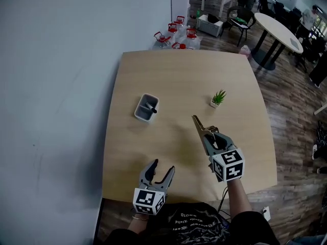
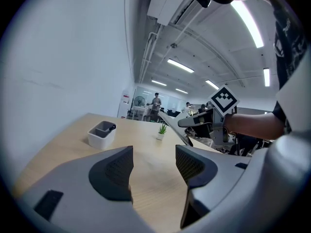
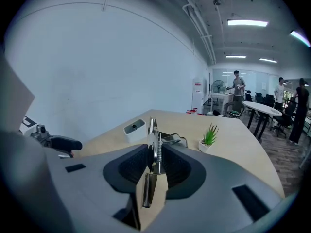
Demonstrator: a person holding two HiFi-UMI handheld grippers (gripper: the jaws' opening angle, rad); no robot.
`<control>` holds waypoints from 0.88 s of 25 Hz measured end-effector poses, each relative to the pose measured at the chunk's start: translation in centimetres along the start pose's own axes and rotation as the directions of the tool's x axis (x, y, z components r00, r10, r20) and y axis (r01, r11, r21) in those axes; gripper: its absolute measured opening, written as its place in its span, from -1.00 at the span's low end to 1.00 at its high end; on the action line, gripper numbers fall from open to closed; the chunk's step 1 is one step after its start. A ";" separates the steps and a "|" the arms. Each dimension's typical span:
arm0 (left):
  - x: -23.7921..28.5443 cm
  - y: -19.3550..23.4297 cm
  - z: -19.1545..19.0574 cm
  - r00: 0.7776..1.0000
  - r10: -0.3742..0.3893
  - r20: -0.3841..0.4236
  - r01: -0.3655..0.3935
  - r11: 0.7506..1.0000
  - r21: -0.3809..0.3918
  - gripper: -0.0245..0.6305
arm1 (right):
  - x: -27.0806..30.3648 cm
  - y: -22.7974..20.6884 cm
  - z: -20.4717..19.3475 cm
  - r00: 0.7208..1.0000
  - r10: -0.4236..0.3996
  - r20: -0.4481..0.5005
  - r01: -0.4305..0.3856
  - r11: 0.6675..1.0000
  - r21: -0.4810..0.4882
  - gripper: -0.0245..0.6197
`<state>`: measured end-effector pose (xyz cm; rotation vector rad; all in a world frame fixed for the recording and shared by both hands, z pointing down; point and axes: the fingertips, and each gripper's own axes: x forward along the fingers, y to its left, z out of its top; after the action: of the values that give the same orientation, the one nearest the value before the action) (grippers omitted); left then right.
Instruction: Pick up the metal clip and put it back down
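R hand-held gripper (image 3: 154,165) pinches metal clip (image 3: 152,132); L hand-held gripper (image 2: 153,166) jaws apart.

The slim silver metal clip (image 3: 152,130) gleams glossy; the pale wood-grain table (image 1: 179,80) looks matt and smooth; the dark pads (image 3: 132,168) of the right gripper (image 3: 154,155) look finely dimpled.

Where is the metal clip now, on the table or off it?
Off it: the right hand-held gripper pinches the metal clip, held above the table.
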<state>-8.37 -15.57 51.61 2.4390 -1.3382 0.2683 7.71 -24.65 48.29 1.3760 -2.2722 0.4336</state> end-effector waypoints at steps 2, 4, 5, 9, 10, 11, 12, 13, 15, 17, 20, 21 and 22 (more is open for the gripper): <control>0.0 -0.5 0.2 1.000 -0.009 0.007 0.009 1.000 0.003 -0.09 | -1.7 0.2 -0.1 1.000 -0.020 0.023 0.019 1.000 0.008 -0.59; 0.0 -0.9 0.3 1.000 -0.016 0.014 0.016 1.000 0.005 -0.09 | -3.4 0.4 -0.4 0.998 -0.039 0.045 0.038 0.999 0.027 -0.59; 0.0 -1.1 0.3 1.000 -0.019 0.016 0.019 1.000 0.006 -0.09 | -4.2 0.5 -0.7 0.997 -0.051 0.053 0.049 0.998 0.036 -0.59; 0.1 -1.6 0.2 0.999 -0.031 0.023 0.031 0.999 0.008 -0.09 | -6.5 0.8 -3.2 0.994 -0.093 0.057 0.089 0.994 0.062 -0.59; 0.1 -1.7 0.2 0.999 -0.034 0.024 0.034 0.999 0.008 -0.09 | -6.9 1.1 -3.7 0.994 -0.097 0.054 0.093 0.993 0.068 -0.59; 0.0 -1.8 0.2 0.999 -0.037 0.024 0.037 0.999 0.009 -0.09 | -7.4 1.4 -4.3 0.994 -0.101 0.051 0.097 0.993 0.074 -0.59; 0.0 -1.9 0.1 0.999 -0.040 0.024 0.039 0.999 0.009 -0.09 | -7.7 1.7 -4.8 0.994 -0.103 0.046 0.099 0.992 0.080 -0.59; 0.0 -2.0 0.1 0.999 -0.043 0.022 0.042 0.999 0.010 -0.09 | -8.0 1.9 -5.3 0.994 -0.103 0.040 0.100 0.991 0.087 -0.59; -0.1 -2.2 0.0 0.999 -0.049 0.020 0.049 0.999 0.013 -0.09 | -8.4 2.3 -6.1 0.994 -0.101 0.028 0.098 0.991 0.092 -0.59; -0.1 -2.4 -0.1 0.998 -0.054 0.020 0.053 0.998 0.017 -0.09 | -8.6 2.4 -6.4 0.995 -0.101 0.024 0.099 0.991 0.090 -0.59; 0.0 -2.6 0.1 0.998 -0.060 0.021 0.059 0.998 0.026 -0.09 | -9.0 2.3 -6.2 0.993 -0.109 0.034 0.106 0.990 0.095 -0.59; 0.0 -2.8 0.3 0.998 -0.062 0.021 0.062 0.998 0.030 -0.09 | -9.1 2.3 -6.1 0.993 -0.111 0.037 0.107 0.989 0.098 -0.59; -0.1 -2.9 0.4 0.998 -0.064 0.022 0.064 0.997 0.033 -0.09 | -9.2 2.4 -6.0 0.993 -0.112 0.040 0.108 0.989 0.102 -0.59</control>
<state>-5.97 -14.24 50.66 2.5139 -1.2720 0.2482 10.57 -13.78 48.48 1.5672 -2.2240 0.4893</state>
